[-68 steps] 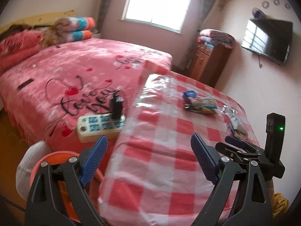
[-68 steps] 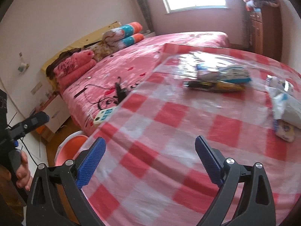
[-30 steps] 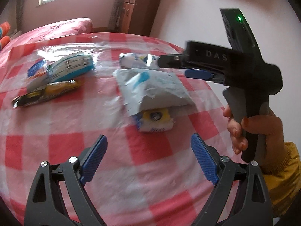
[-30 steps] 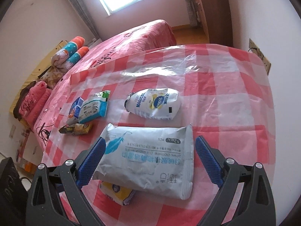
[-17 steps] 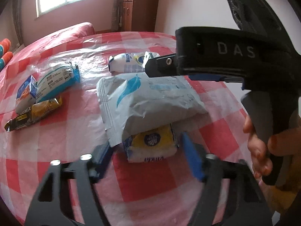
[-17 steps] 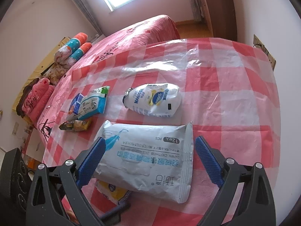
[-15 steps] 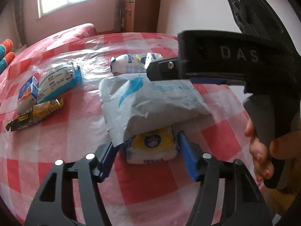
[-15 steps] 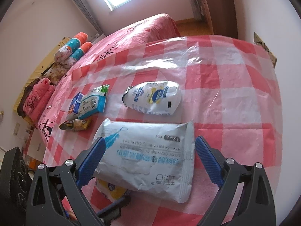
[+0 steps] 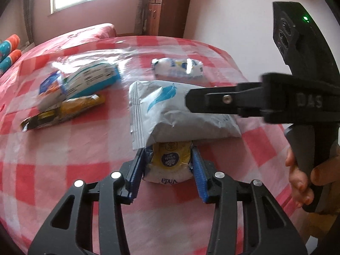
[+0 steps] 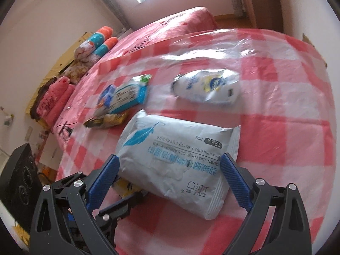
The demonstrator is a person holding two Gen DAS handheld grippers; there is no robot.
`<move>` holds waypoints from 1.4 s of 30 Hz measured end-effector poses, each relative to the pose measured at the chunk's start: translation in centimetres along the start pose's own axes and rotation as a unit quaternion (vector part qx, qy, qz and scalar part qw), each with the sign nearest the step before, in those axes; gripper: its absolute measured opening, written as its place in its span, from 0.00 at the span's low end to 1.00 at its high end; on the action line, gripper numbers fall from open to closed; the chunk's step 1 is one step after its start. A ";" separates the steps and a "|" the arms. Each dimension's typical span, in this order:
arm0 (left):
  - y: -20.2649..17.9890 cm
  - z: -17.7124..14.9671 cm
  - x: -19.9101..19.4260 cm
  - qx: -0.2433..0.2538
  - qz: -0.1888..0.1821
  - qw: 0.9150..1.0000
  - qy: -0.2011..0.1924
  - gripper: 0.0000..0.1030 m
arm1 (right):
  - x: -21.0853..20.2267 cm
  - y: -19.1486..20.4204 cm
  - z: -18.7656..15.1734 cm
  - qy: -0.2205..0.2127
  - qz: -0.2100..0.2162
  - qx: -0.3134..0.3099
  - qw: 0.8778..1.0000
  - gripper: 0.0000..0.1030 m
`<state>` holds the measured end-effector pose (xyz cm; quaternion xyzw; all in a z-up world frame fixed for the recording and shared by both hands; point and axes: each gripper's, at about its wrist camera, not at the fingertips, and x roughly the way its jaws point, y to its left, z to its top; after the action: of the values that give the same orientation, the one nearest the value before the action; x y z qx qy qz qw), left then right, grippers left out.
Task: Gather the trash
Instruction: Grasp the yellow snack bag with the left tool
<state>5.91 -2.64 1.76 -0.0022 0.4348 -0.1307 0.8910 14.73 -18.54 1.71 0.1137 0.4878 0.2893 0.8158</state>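
A round table covered in a red-and-white checked cloth (image 9: 63,140) holds several pieces of packaging to be collected. In the left wrist view, the left gripper (image 9: 169,170) sits low over the cloth with its blue pads on either side of a small yellow-and-white tissue pack (image 9: 169,165). Its jaws have just been closing and now stand narrow, the pads touching or all but touching the pack's two sides; whether they press firmly cannot be told. The pack lies straight ahead of these tongs, its long axis running away from the camera, and its far end is tucked under a large grey wipes packet (image 9: 176,110) printed with a blue feather. The right wrist view shows the right gripper (image 10: 170,172) with its jaws wide, its pads flanking the near end of that same grey packet (image 10: 176,155) without touching it. The packet's long axis runs left to right across the right gripper's opening. So each hand is nearest its own item: the left to the small pack, the right to the packet resting on it. Likely the small pack must slide out towards the left hand. Farther off lie a white pouch (image 9: 177,69), a blue-and-white packet (image 9: 85,80) and a yellow wrapper (image 9: 63,111).
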 end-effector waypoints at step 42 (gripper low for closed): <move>8.2 -6.5 -6.1 0.018 0.051 0.999 -0.003 0.39 | 5.1 11.3 -4.3 0.087 -0.019 -0.329 0.940 0.96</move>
<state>-0.81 7.40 1.51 0.0360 0.4292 -0.0929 0.8977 8.74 -6.87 1.13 -0.1963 0.4362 0.4268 0.7675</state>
